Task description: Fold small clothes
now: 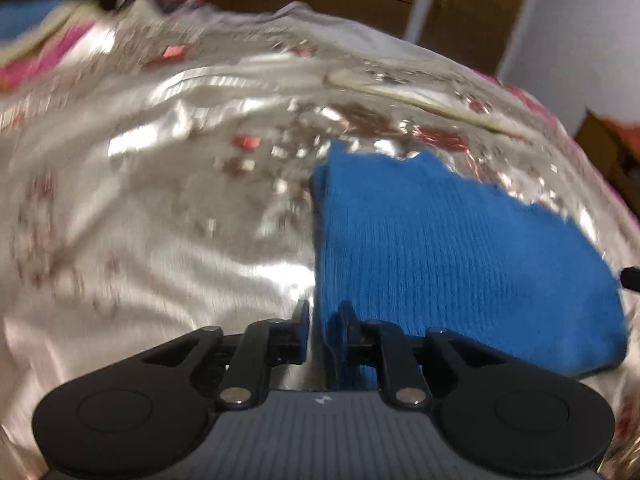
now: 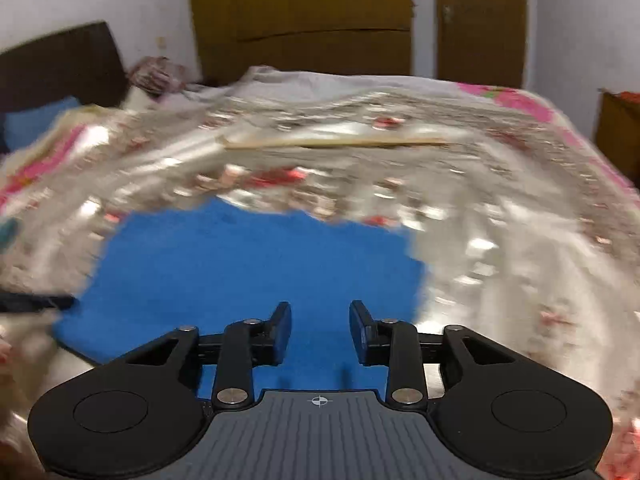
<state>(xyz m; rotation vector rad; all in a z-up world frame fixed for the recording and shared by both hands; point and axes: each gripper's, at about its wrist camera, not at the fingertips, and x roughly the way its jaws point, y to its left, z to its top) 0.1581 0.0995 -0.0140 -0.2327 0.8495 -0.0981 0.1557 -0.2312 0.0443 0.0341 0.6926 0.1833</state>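
A blue knitted garment [image 1: 452, 256] lies folded flat on a shiny silver-white bedspread [image 1: 140, 208]. In the left wrist view my left gripper [image 1: 324, 312] sits at the garment's near left edge, its jaws nearly closed with blue cloth pinched between them. In the right wrist view the same blue garment [image 2: 248, 268] spreads out below and ahead of my right gripper [image 2: 320, 320], whose jaws stand apart with nothing between them, just above the cloth's near edge. Both views are motion-blurred.
The bedspread [image 2: 500, 240] has red flower prints and pink borders. A dark headboard [image 2: 60, 64] and a blue pillow [image 2: 36, 120] are at far left, brown wardrobe doors [image 2: 300, 16] behind the bed, a brown cabinet [image 2: 620, 136] at right.
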